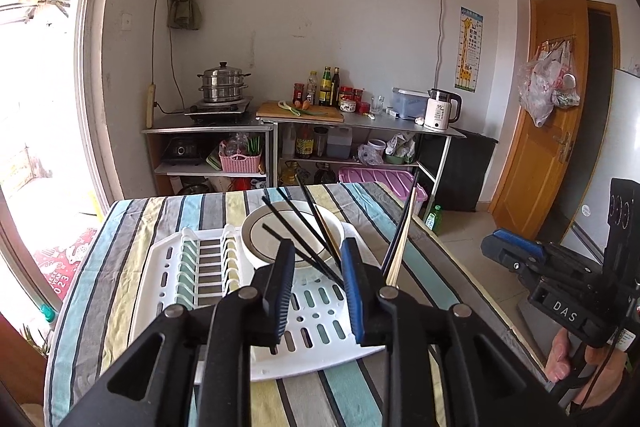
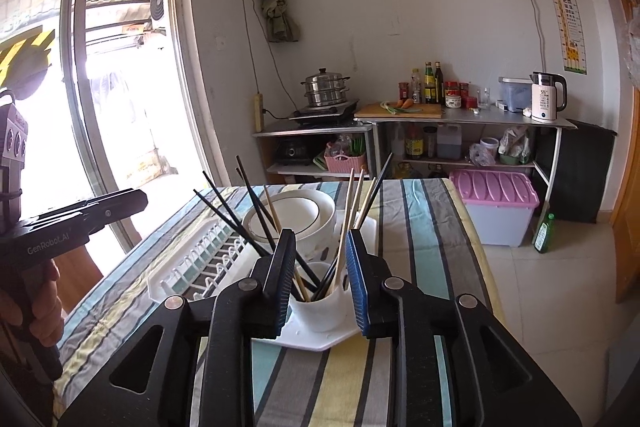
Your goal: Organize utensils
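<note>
I read both grippers, left and right, as spread and empty; black and bamboo chopsticks stand in the white plastic cup, sorting apparently near done.

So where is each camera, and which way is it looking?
Left wrist view: sits on the left gripper, looks along its open fingers over the rack and bowl to the far shelves; the right gripper and a hand show at its right.
Right wrist view: sits on the right gripper, looks along its open fingers at the cup of chopsticks; the left gripper and a hand show at its left.
Both share the striped table, rack, bowl, chopsticks, steamer and kettle.
</note>
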A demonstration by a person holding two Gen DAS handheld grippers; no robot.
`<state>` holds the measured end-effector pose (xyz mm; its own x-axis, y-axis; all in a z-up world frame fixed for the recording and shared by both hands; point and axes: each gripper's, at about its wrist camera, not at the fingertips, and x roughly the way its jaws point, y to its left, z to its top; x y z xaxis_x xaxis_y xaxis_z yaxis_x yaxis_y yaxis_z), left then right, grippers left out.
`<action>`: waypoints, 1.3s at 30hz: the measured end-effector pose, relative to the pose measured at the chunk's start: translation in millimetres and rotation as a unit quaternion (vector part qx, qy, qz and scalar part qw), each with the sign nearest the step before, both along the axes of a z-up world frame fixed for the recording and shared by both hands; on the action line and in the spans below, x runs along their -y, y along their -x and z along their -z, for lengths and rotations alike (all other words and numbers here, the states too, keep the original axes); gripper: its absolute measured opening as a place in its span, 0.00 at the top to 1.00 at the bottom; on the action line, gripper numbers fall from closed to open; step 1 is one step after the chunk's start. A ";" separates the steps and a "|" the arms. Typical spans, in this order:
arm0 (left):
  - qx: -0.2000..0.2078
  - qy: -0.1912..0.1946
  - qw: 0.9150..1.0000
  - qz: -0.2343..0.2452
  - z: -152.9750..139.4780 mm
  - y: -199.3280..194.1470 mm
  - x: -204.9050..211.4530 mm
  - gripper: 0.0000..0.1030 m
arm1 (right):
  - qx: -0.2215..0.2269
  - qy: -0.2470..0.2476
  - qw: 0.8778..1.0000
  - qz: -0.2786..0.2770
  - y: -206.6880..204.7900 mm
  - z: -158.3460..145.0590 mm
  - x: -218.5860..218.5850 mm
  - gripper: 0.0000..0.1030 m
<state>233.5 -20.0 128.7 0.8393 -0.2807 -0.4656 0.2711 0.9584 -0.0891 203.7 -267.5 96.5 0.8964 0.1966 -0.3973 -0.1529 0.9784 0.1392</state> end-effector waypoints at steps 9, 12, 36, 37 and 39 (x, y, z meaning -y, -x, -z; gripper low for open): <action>-0.004 0.006 0.999 -0.033 35.5 74.2 -12.7 0.75 | 0.015 0.015 1.000 0.000 78.7 8.8 -22.0 0.73; -0.008 0.006 0.999 -0.042 49.8 97.2 -14.6 0.75 | 0.018 0.026 1.000 -0.003 102.2 15.8 -30.4 0.71; -0.002 -0.009 0.997 -0.078 104.7 210.2 -23.4 0.75 | -0.001 0.048 0.999 0.012 195.5 71.2 -63.7 0.65; 0.000 -0.009 0.997 -0.079 106.2 211.6 -22.9 0.75 | -0.002 0.050 0.999 0.013 196.3 72.2 -63.8 0.65; 0.001 -0.012 0.997 -0.080 107.3 212.4 -21.9 0.75 | -0.003 0.054 0.998 0.015 196.7 74.0 -64.6 0.65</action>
